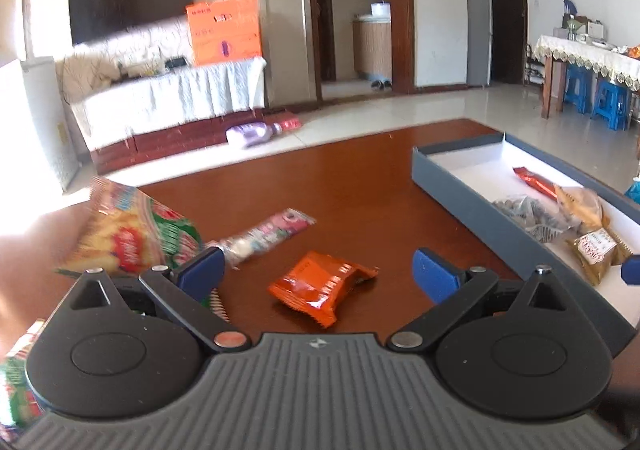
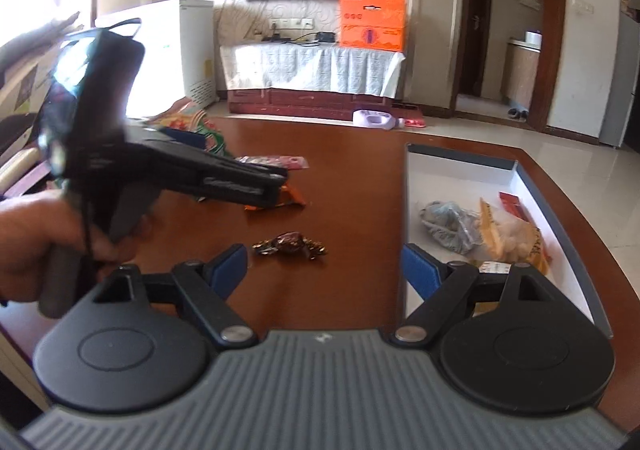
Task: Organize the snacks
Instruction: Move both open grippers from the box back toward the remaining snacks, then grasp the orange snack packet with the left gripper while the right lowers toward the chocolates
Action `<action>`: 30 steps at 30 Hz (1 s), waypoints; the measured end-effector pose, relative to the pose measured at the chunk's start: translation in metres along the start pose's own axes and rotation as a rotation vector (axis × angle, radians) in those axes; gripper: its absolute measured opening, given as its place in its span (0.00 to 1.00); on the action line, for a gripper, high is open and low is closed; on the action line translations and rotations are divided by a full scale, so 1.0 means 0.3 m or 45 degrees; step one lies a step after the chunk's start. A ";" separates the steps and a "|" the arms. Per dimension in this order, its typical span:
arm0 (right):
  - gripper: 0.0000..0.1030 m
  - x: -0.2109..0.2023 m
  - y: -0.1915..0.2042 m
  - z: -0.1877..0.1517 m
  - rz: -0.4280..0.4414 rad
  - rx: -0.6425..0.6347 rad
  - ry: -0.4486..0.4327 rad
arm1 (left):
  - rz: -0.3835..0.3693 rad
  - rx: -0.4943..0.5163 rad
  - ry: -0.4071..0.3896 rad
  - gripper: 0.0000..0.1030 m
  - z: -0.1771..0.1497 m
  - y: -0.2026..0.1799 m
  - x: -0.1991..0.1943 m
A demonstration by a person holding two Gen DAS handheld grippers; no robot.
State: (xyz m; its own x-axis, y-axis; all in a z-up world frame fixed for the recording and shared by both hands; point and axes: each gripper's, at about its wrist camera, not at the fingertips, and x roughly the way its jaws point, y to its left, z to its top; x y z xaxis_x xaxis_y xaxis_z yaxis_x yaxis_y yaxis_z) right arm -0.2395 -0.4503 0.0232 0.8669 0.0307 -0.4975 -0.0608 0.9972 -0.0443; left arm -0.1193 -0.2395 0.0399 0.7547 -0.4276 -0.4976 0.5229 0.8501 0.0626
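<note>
Left wrist: both claws (image 1: pixel 318 270) (image 2: pixel 324 264) gape over bare table (image 1: pixel 360 189) beside box (image 1: pixel 452 185).

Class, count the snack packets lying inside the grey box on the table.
4: a red stick farthest in, a grey packet in the middle, a yellow bag beside it, a gold packet nearest the camera. More may lie hidden beneath them.
</note>
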 end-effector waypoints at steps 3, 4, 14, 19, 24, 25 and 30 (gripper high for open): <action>0.83 0.010 0.022 -0.009 0.021 -0.062 0.030 | -0.016 0.012 0.049 0.98 0.003 -0.019 0.078; 0.83 0.014 0.026 -0.012 0.027 -0.076 0.041 | -0.011 0.009 0.070 0.98 0.007 -0.022 0.107; 0.82 0.092 0.031 0.024 0.122 -0.117 0.096 | -0.001 -0.137 0.202 0.09 -0.010 0.036 0.216; 0.82 0.188 0.084 0.058 0.120 -0.183 0.149 | 0.030 -0.111 0.211 0.09 -0.064 0.070 0.135; 0.65 0.273 0.132 0.076 0.104 -0.277 0.249 | 0.012 -0.122 0.227 0.10 -0.095 0.137 0.078; 0.63 0.291 0.130 0.075 0.102 -0.306 0.262 | 0.006 -0.132 0.230 0.11 -0.096 0.149 0.077; 0.37 0.315 0.109 0.093 0.133 -0.254 0.287 | -0.008 -0.134 0.233 0.15 -0.093 0.164 0.083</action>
State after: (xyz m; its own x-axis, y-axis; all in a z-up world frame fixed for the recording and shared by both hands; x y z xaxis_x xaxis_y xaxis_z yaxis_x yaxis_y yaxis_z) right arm -0.1459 -0.4128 -0.0011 0.7207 0.0938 -0.6869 -0.2589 0.9556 -0.1411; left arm -0.0859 -0.1999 0.0065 0.6621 -0.3784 -0.6469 0.4759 0.8791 -0.0270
